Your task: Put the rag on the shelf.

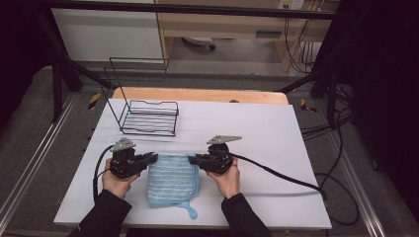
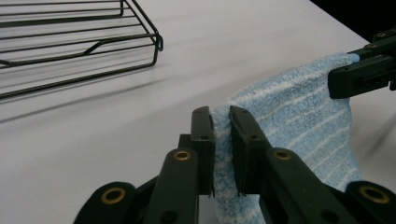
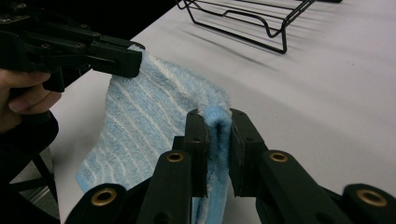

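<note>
Towel (image 1: 172,180), light blue with thin white stripes, lies in the lower middle of the high view on the white table (image 1: 257,133), between my two hands. My left gripper (image 1: 150,159) pinches its upper left corner and my right gripper (image 1: 193,159) pinches its upper right corner, so the top edge runs from one to the other. A small loop hangs off the towel's lower right corner, near the table's front edge. A black wire rack (image 1: 148,117) stands in the upper left of the table, well apart from the towel. I can read no writing or label on anything here.

In the left gripper view, my left gripper (image 2: 221,140) sits at bottom centre with its jaws closed narrow on a fold of towel (image 2: 299,116), the terry pile squeezed between them. The cloth stretches away to the right, where my right gripper (image 2: 357,65) holds the far corner at the right edge. The rack (image 2: 79,42) fills the upper left.

In the right gripper view, my right gripper (image 3: 217,135) is clamped narrow on a folded towel (image 3: 140,121) edge at bottom centre. The towel spreads left and up to my left gripper (image 3: 133,58) at upper left, which grips the other corner. The rack (image 3: 247,18) lies along the top.
</note>
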Demonstrator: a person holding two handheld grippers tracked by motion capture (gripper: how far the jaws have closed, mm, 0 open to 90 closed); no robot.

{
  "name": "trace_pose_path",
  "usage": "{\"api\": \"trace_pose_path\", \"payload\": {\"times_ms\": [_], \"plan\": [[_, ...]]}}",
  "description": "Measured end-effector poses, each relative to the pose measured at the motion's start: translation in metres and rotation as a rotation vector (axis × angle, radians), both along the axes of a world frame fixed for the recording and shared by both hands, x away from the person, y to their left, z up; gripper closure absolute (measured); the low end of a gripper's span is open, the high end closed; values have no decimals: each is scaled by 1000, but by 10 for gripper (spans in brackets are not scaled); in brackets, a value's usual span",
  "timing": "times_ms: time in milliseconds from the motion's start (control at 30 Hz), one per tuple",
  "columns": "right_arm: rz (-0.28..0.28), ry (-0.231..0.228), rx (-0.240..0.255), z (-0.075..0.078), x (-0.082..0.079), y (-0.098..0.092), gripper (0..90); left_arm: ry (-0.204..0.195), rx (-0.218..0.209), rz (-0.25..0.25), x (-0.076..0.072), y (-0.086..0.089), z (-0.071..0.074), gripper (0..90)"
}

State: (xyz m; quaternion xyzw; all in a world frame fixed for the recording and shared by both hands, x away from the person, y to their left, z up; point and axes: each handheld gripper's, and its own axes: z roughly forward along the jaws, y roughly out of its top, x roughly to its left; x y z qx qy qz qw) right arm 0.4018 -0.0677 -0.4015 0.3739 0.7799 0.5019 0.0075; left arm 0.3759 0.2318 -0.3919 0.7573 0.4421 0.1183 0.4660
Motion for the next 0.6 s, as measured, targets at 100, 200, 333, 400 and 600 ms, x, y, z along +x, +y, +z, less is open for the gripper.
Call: {"api": "trace_pose_path", "payload": {"times_ms": [100, 200, 333, 400, 600], "plan": [[0, -12, 9, 5, -2, -2, 800, -14, -7, -1, -2, -1, 4, 801], [-3, -30, 13, 10, -4, -4, 800, -27, -15, -1, -5, -2, 8, 801], [0, -67, 1, 17, -7, -3, 801, -48, -16, 6, -8, -2, 13, 801], [-1, -90, 3, 22, -10, -3, 802, -54, -25, 8, -8, -1, 15, 801], [-6, -135, 25, 33, -15, -5, 802, -89, -46, 5, -12, 0, 25, 801]]}}
